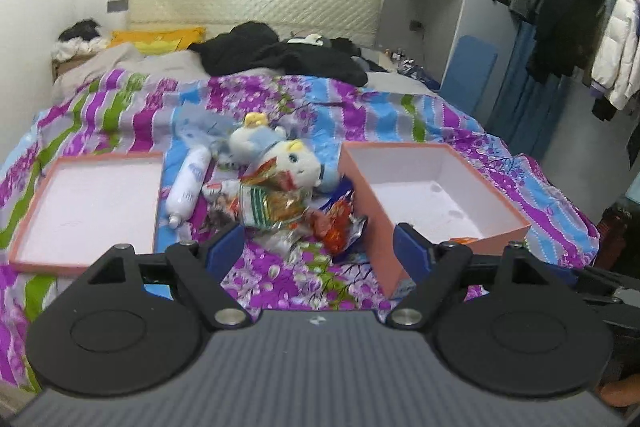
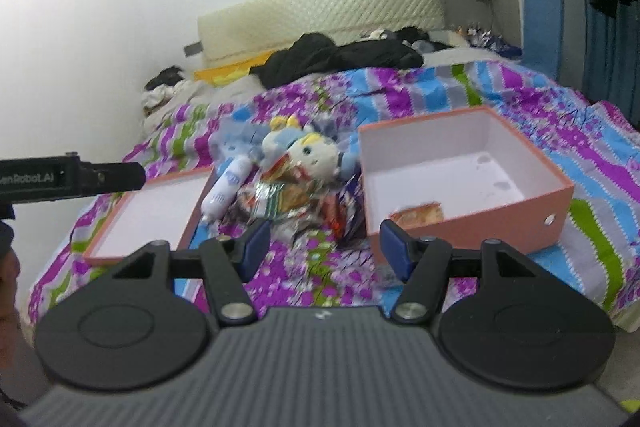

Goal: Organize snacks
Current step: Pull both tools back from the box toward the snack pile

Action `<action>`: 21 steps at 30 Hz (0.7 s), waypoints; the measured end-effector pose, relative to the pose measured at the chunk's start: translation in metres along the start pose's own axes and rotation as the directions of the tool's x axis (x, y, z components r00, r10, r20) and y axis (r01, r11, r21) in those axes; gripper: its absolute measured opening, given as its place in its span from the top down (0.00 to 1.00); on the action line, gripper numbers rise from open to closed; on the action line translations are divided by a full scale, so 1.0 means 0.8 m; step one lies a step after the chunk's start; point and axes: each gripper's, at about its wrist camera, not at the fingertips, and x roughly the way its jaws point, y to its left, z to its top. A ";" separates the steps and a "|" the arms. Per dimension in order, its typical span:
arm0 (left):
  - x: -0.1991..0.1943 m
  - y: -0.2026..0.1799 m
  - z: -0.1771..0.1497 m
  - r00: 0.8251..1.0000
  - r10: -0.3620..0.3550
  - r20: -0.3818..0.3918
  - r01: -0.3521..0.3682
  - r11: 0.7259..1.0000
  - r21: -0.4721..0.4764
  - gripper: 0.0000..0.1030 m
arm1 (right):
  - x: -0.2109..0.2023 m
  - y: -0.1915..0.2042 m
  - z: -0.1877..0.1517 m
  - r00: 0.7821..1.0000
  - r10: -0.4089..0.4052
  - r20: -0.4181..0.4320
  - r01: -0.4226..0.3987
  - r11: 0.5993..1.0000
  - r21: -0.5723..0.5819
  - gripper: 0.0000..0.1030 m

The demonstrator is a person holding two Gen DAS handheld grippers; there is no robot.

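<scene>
A pile of snack packets point(image 1: 288, 207) point(image 2: 288, 203) lies on the bed between a shallow pink box lid point(image 1: 92, 207) point(image 2: 156, 215) on the left and a deep pink box point(image 1: 432, 203) point(image 2: 460, 183) on the right. One orange snack packet point(image 2: 418, 215) lies inside the deep box near its front wall. A white bottle-shaped pack point(image 1: 188, 187) point(image 2: 226, 193) lies beside the lid. My left gripper point(image 1: 318, 253) is open and empty, short of the pile. My right gripper point(image 2: 324, 247) is open and empty, near the deep box's front left corner.
A plush doll point(image 1: 280, 155) point(image 2: 308, 151) lies behind the pile. The bed has a purple, blue and green striped cover point(image 1: 300, 279). Black clothes point(image 1: 280, 55) lie near the headboard. A wardrobe with hanging coats point(image 1: 580, 27) stands at the right. The left gripper's body point(image 2: 72, 177) shows at the right wrist view's left edge.
</scene>
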 end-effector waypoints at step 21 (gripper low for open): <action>0.111 0.088 -0.034 0.992 0.016 -0.129 -0.037 0.986 -0.164 0.15 | 0.105 0.044 -0.017 0.992 0.016 -0.129 -0.026 0.996 -0.081 0.39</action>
